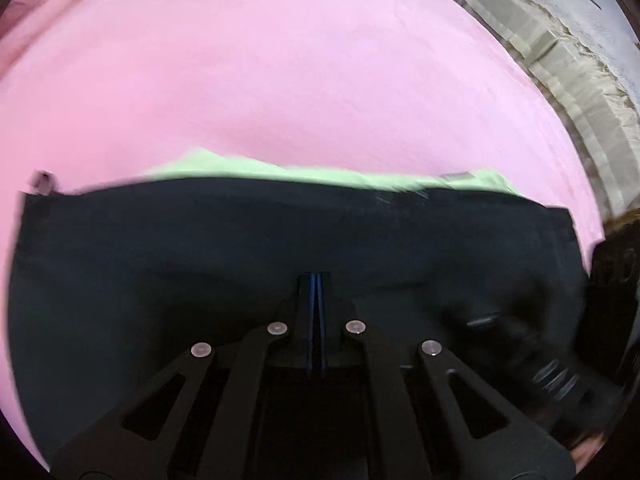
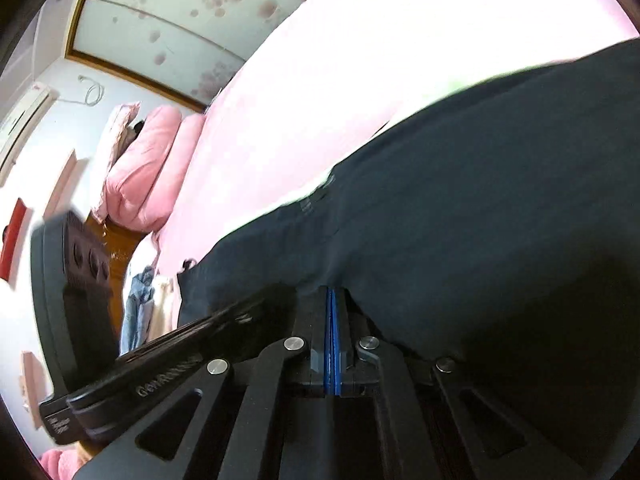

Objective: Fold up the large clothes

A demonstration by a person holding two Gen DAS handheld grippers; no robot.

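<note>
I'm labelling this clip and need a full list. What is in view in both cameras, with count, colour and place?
Dark navy cloth garment: one, navy, spread over the bed's near part, pinched by both claws.
Pale green cloth: one, light green, peeking out beyond the garment's far edge.
Pink bed sheet: one, pink, covering the bed.
Pink pillows: at least two, pink, stacked at the bed's far end.
Light blue denim clothing: one pile, blue, beside the bed.
White air conditioner: one, white, on the wall.
Left claw: black, blue pads, shut on the garment.
Right claw: black, blue pads, shut on the garment.
</note>
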